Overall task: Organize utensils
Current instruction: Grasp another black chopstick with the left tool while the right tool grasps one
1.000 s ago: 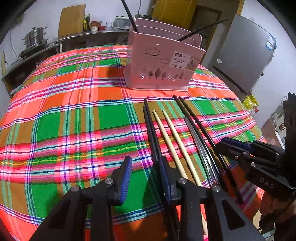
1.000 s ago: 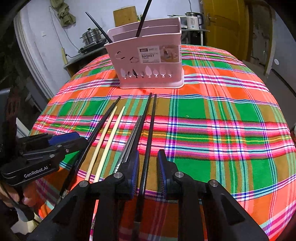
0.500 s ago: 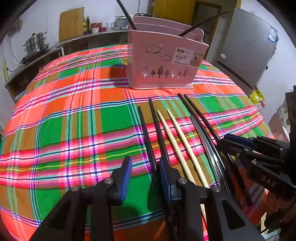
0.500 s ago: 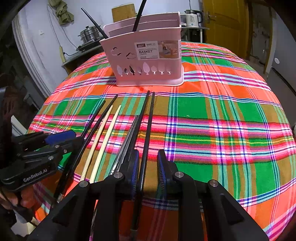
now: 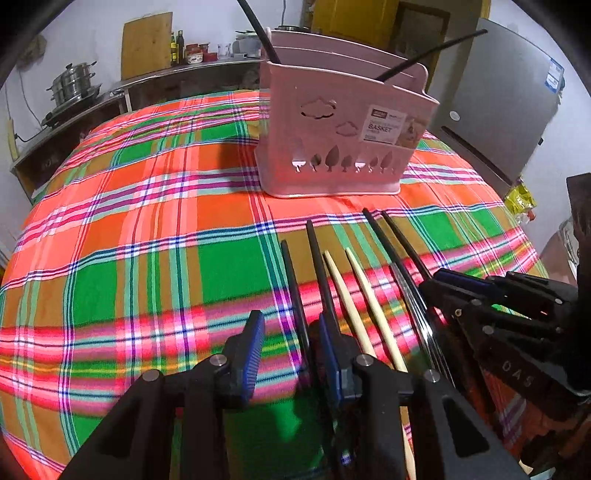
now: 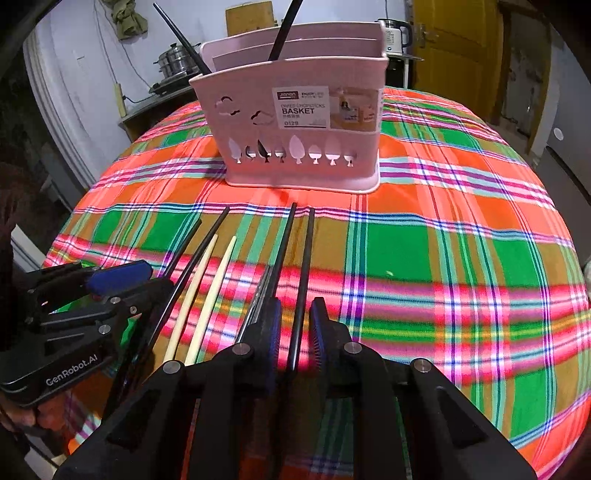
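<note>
The left tool point(image 5: 288, 354) hangs low over the desk point(image 5: 147, 229) with its jaws apart, a black chopstick point(image 5: 291, 288) lying on the cloth between them; whether either pad touches it cannot be told. The right tool point(image 6: 295, 339) also has its jaws apart, straddling another black chopstick point(image 6: 304, 266) that lies flat between the pads. Between the two tools the other chopsticks lie in a row on the plaid cloth: a pale pair point(image 6: 207, 291), a metal pair point(image 5: 413, 295) and more black ones. Beyond their tips stands the pink basket point(image 6: 295, 147), upright, with two black chopsticks point(image 6: 284, 26) leaning inside. A pot point(image 5: 72, 83) sits on a counter behind.
</note>
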